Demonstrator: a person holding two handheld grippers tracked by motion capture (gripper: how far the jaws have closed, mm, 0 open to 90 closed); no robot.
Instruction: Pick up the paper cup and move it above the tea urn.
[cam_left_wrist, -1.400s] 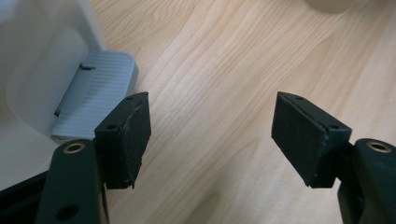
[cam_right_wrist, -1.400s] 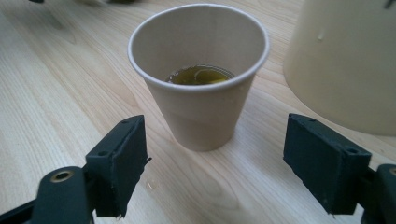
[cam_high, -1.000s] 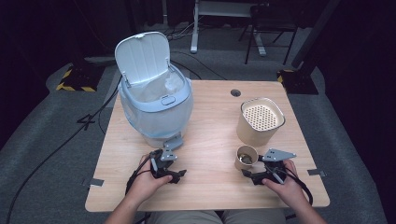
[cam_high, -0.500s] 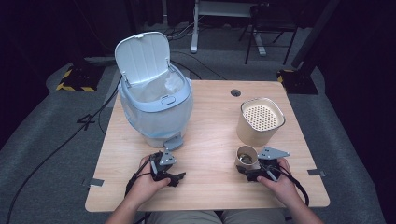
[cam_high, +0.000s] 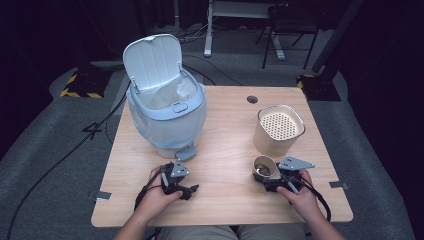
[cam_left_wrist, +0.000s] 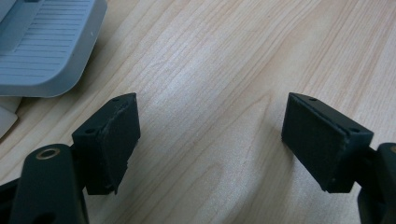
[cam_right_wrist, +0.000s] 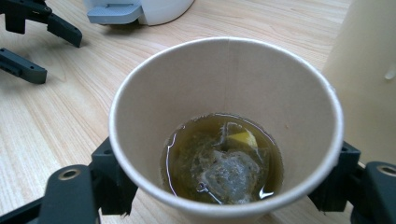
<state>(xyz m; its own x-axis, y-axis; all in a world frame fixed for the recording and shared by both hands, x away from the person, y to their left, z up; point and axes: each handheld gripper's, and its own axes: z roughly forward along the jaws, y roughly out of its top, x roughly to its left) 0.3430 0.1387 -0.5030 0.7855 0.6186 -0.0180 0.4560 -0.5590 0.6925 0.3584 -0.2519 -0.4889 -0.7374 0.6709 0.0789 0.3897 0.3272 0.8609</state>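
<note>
A paper cup stands on the wooden table near the front right. It holds brownish liquid, a tea bag and a yellow lemon bit. My right gripper has the cup between its jaws, which have just been closing. Both pads now sit against its sides. At the front left, my left gripper rests low over bare wood. Its jaws are wide apart with nothing between them.
A pale blue pedal bin stands at the back left, lid up, pedal just beyond my left gripper. A cream canister with a perforated insert stands right behind the cup. Bare wood lies between the two hands.
The right gripper's jaws have drawn in around the paper cup. The left hand and its gripper have stayed where they were.
</note>
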